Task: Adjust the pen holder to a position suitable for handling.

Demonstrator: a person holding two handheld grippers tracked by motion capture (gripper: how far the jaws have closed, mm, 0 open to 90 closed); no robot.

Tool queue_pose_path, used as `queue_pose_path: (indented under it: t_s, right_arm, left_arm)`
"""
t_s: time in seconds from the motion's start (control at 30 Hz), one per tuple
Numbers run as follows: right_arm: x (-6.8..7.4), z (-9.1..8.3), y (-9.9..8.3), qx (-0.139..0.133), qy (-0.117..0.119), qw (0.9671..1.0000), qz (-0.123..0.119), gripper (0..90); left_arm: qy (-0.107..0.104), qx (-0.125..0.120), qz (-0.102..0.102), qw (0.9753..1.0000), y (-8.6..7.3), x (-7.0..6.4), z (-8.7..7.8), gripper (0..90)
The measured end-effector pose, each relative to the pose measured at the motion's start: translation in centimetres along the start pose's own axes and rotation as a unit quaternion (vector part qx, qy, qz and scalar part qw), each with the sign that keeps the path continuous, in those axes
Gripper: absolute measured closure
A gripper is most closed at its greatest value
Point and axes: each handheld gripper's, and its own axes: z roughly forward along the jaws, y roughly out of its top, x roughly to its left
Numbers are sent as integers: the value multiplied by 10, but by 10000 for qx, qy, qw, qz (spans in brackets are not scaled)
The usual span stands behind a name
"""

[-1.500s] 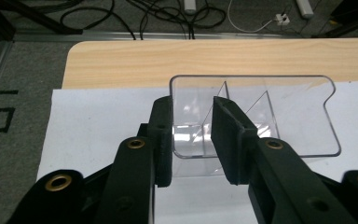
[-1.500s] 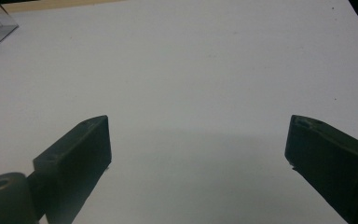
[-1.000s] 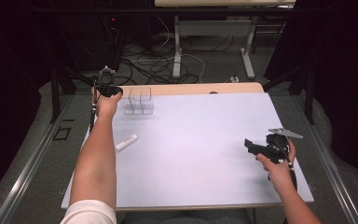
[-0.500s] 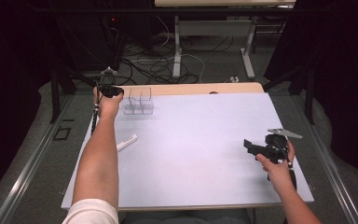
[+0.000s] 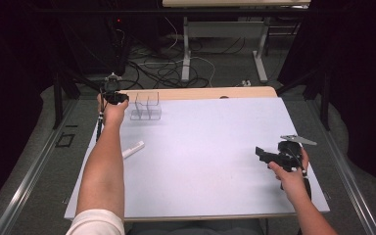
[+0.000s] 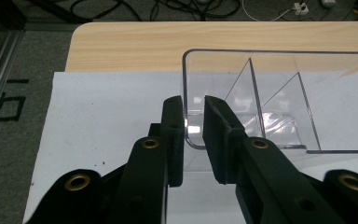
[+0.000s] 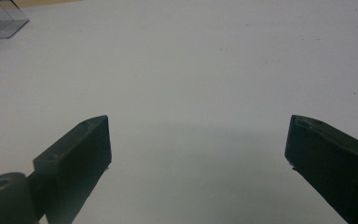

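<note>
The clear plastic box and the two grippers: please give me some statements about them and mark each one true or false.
1. The left gripper has its fingers closed on the wall of the clear box. True.
2. The right gripper is shut. False: its fingers stand wide apart over the bare white table.
3. The clear box has dividers inside. True.
4. The box is full of small parts. False: it looks empty.
5. A small white stick lies on the table beside the left forearm. True.
</note>
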Motion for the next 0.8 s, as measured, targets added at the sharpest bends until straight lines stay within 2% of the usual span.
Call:
queue_pose_path:
  t_s: [0.23, 0.53, 0.73, 0.8]
  right_arm:
    - [1, 1, 0, 23, 12, 10000, 31, 67]
    - [1, 2, -1, 57, 44, 10000, 41, 68]
    - [1, 2, -1, 79, 43, 10000, 14, 68]
    - [0, 2, -1, 90, 42, 10000, -8, 68]
  left_arm:
    - [59, 126, -19, 9999, -1, 0, 4, 840]
    - [174, 156, -38, 9997, -3, -1, 4, 880]
    - [244, 208, -112, 9994, -3, -4, 2, 892]
    - [222, 247, -217, 9992, -3, -3, 1, 893]
